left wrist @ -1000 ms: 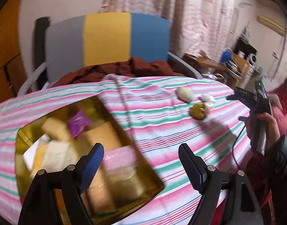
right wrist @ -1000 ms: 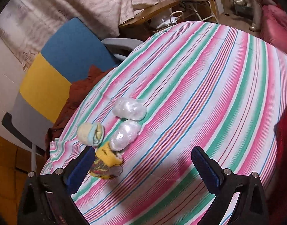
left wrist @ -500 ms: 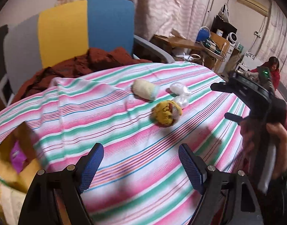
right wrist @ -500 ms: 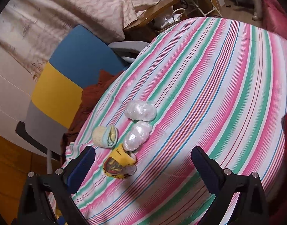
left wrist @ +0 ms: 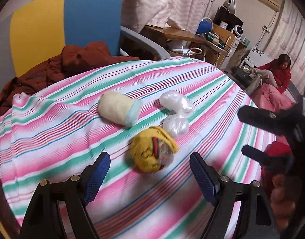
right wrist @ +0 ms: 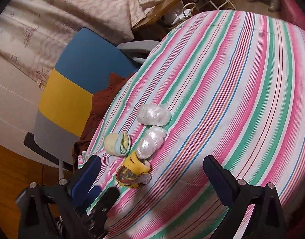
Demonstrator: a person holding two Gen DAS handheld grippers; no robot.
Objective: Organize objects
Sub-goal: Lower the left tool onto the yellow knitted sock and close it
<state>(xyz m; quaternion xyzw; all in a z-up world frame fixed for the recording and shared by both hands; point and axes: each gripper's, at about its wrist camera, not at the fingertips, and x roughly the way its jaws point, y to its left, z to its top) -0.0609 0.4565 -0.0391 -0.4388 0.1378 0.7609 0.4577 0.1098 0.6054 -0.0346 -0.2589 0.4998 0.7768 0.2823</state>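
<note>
Four bundles cluster on the tablecloth, chair behind

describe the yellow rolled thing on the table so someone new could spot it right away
On the striped tablecloth, four small bundles sit clustered near the edge by the blue and yellow chair. The yellow bundle is the one nearest both grippers, touching a clear plastic-wrapped bundle. It alone is bright yellow with red and mixed colours at its end.

yellow sock ball, cream roll, two clear bags
</note>
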